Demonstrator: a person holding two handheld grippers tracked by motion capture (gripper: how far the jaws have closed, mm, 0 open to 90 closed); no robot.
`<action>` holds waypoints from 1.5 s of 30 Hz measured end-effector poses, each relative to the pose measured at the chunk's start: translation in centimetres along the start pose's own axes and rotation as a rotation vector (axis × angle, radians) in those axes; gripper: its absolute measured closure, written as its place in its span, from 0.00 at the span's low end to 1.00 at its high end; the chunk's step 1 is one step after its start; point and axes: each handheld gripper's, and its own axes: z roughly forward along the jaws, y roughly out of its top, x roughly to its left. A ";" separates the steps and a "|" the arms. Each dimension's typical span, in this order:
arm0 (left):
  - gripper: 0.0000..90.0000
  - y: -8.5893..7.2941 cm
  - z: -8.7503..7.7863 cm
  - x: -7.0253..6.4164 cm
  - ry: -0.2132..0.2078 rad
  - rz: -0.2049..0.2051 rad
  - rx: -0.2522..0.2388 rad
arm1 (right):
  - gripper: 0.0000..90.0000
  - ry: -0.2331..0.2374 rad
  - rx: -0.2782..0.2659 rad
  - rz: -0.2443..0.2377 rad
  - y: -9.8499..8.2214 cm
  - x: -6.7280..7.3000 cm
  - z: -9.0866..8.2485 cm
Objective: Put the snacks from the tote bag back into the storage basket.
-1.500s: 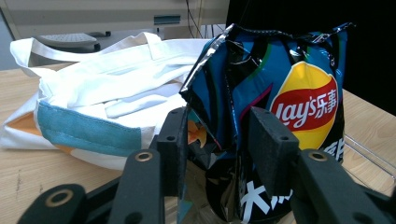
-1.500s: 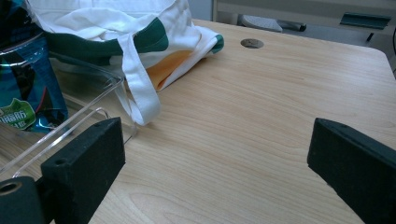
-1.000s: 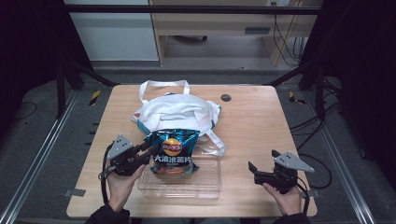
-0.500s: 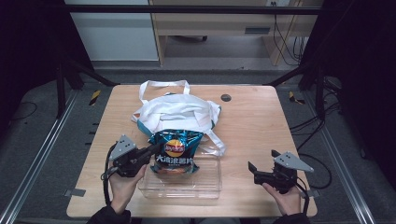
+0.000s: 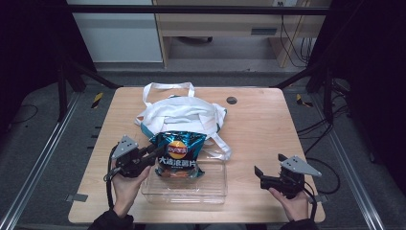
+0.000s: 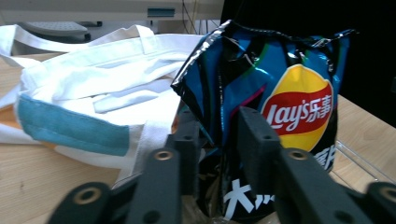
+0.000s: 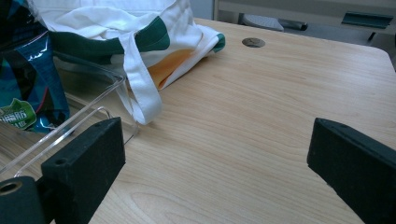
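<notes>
A blue Lay's chip bag stands upright in a clear plastic tray near the table's front edge. My left gripper is at the bag's left edge, which sits crumpled between the jaws. The jaws have just been opening and stand slightly apart around it. A white tote bag with teal trim lies flat behind the tray. My right gripper rests open at the front right, nothing between its fingers. The tray's corner is to its left.
A round dark grommet is set in the table top behind the tote. One tote strap trails over the tray's right end. Bare wood lies between the tray and my right gripper. A desk stands beyond the table.
My left jaws, pinched together on the bag's edge half a second ago, now stand a little apart. Both hands and the bag have stayed in place.
</notes>
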 end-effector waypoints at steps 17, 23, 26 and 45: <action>0.50 -0.6 -1.2 -0.3 -0.003 0.074 0.016 | 0.05 -0.001 -0.003 0.003 0.0 -0.1 -0.1; 0.48 -1.1 -1.9 -0.2 -0.004 0.078 0.027 | 0.05 0.000 -0.005 0.006 0.0 -0.1 -0.1; 0.47 -1.3 -2.4 0.0 -0.003 0.075 0.022 | 0.05 0.000 -0.006 0.005 0.0 -0.1 -0.1; 0.40 -3.6 -5.3 2.8 0.025 0.109 0.019 | 0.05 -0.006 -0.006 0.006 0.0 -0.1 -0.2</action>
